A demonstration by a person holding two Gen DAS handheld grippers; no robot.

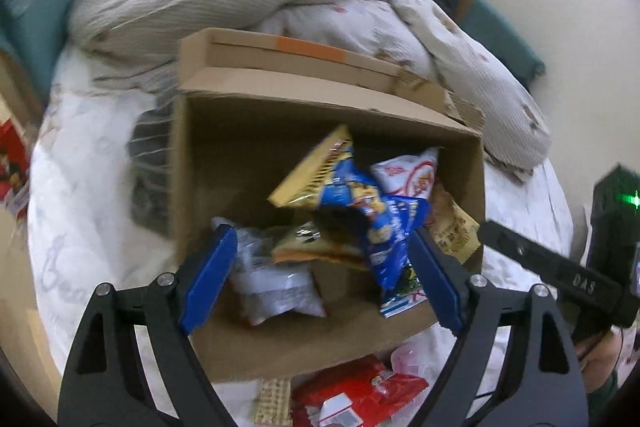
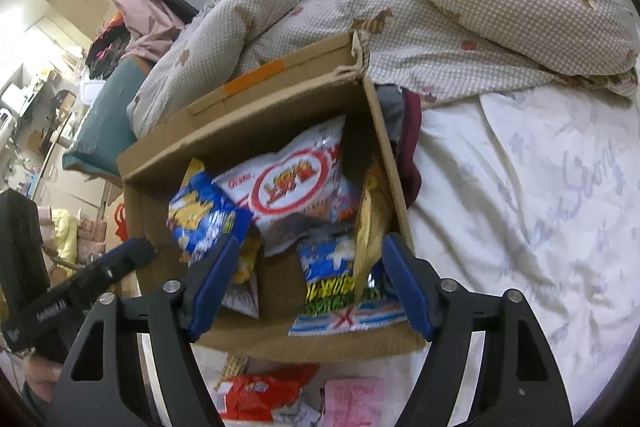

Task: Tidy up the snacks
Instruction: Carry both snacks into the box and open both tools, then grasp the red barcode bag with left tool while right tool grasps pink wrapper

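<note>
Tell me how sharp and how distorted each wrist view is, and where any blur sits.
Left wrist view: heavy fisheye bowing, dark corners; the blue snack bag in the cardboard box is smeared by motion blur, while the left gripper fingers stay crisp. Right wrist view: same bowing; the white and red snack bag is soft, its print still visible, the bedsheet evenly lit, no glare.
</note>
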